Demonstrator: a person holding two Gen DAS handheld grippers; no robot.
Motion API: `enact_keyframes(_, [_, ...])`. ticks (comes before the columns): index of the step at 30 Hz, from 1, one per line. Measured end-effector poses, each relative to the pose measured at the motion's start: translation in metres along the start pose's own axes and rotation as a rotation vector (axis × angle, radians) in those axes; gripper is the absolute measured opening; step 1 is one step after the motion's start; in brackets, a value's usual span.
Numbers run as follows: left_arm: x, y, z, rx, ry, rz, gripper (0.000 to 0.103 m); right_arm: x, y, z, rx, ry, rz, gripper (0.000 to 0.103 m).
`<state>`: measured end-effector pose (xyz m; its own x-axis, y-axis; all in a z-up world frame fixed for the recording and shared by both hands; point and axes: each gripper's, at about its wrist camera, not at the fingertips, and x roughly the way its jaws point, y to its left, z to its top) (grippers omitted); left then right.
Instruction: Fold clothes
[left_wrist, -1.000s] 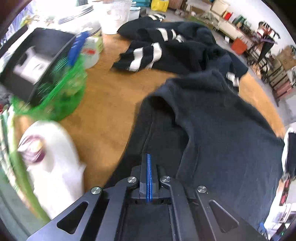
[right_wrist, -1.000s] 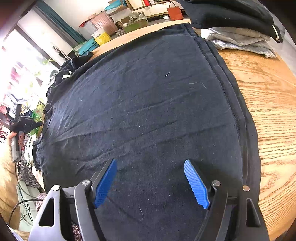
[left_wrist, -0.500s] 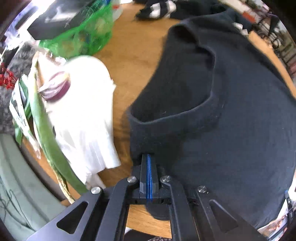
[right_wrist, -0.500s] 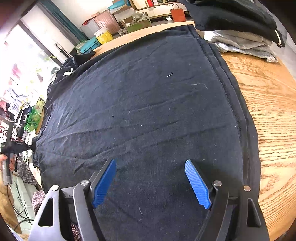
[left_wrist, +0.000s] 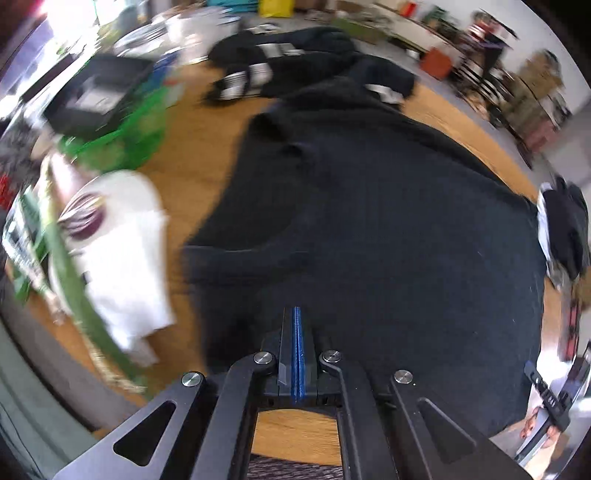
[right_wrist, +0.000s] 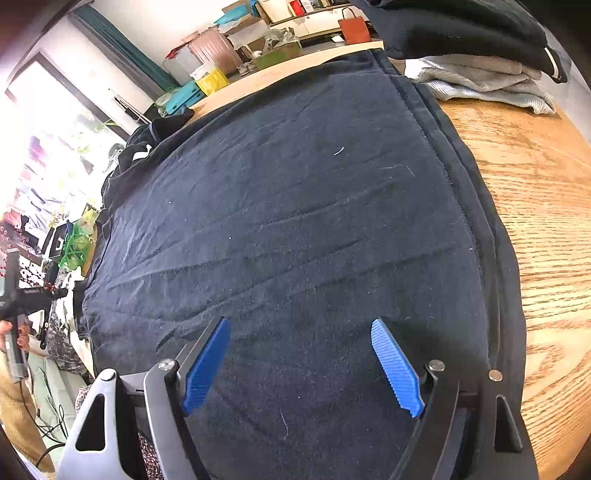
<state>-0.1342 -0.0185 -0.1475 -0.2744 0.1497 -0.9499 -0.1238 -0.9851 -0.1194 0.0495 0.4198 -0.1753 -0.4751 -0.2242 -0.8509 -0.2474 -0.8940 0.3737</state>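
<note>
Black T-shirt lies spread flat on the wooden table, directly beneath both tools. The left hand-held gripper has its blue pads pressed together with no cloth visibly between them. The right hand-held gripper hangs wide apart over the shirt, gripping nothing.

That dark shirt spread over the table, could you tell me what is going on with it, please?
A person with a gripper in each hand is folding the dark shirt on the wooden table. The left gripper is shut and seems to pinch the shirt's edge near a sleeve. The right gripper hangs open above the cloth, holding nothing. Folded clothes are stacked nearby.
</note>
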Motion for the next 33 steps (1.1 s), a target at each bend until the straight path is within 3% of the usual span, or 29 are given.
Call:
enact_keyframes(3, [0.003,-0.011,-0.016,0.175,-0.032,0.044,0.002,-0.002,0.002,-0.001,0.003,-0.015,-0.029,0.071])
enact_keyframes(7, [0.026,-0.065,-0.043,0.301,0.014,-0.106,0.003,-0.004,0.032,-0.004,-0.101,-0.018,0.059,0.07])
enact_keyframes(10, [0.046,-0.087,-0.064,0.36,0.015,-0.097,0.004,0.003,0.062,-0.007,-0.222,-0.004,0.034,0.07])
enact_keyframes(12, [0.039,-0.086,-0.089,0.353,0.008,-0.091,0.004,0.009,0.074,-0.009,-0.268,0.006,0.022,0.072])
enact_keyframes(14, [0.035,-0.077,-0.097,0.337,-0.044,-0.084,0.007,0.012,0.083,-0.014,-0.302,0.008,0.027,0.079])
enact_keyframes(15, [0.032,-0.072,-0.103,0.335,-0.058,-0.079,0.011,0.011,0.086,-0.016,-0.319,0.0,0.021,0.087])
enact_keyframes(20, [0.0,-0.055,-0.138,0.31,-0.113,-0.122,0.019,0.016,0.092,-0.029,-0.376,-0.003,-0.068,0.091])
enact_keyframes(22, [0.003,-0.061,-0.14,0.291,-0.114,-0.132,0.021,0.019,0.085,-0.032,-0.358,0.01,-0.089,0.103])
enact_keyframes(27, [0.008,-0.039,-0.141,0.27,-0.129,-0.112,0.026,0.018,0.058,-0.041,-0.305,0.034,-0.156,0.103])
enact_keyframes(30, [0.031,-0.04,-0.13,0.256,-0.142,-0.108,0.027,0.01,0.039,-0.049,-0.297,0.028,-0.212,0.103])
enact_keyframes(33, [0.026,-0.029,-0.132,0.219,-0.134,-0.154,0.027,0.001,0.019,-0.054,-0.297,0.027,-0.286,0.103])
